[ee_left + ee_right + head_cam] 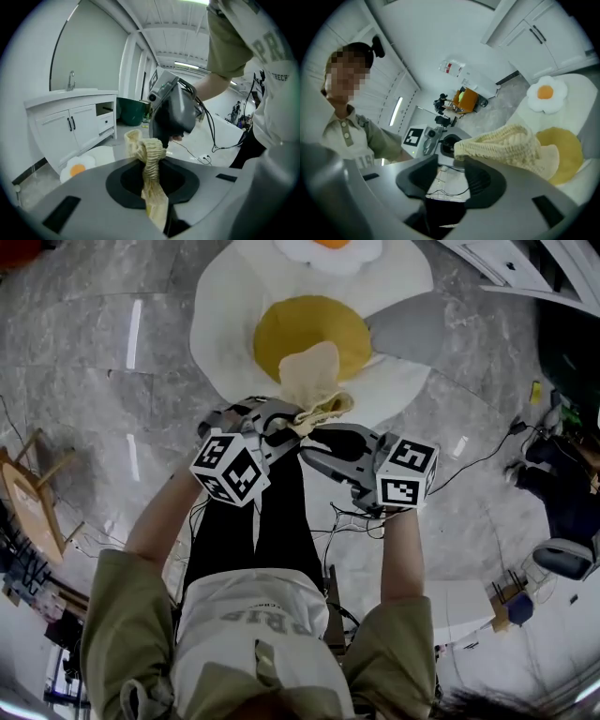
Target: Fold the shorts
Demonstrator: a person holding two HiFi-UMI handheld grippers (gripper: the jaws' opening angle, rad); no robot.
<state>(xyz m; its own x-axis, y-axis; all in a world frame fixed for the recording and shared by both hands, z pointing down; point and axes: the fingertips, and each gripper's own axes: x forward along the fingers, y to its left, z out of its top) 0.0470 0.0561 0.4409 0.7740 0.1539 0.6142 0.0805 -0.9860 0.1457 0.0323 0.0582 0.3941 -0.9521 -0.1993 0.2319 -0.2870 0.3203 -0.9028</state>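
- Grey marble-tiled floor (94,381), glossy, with pale light streaks reflected at the left.
- A large fried-egg rug (225,324) lies flat at the far middle, white with a yellow yolk (309,324) in its centre.
- A small egg cushion (330,247) sits at the rug's far edge.
- A black cable (478,463) trails over the tiles at the right.
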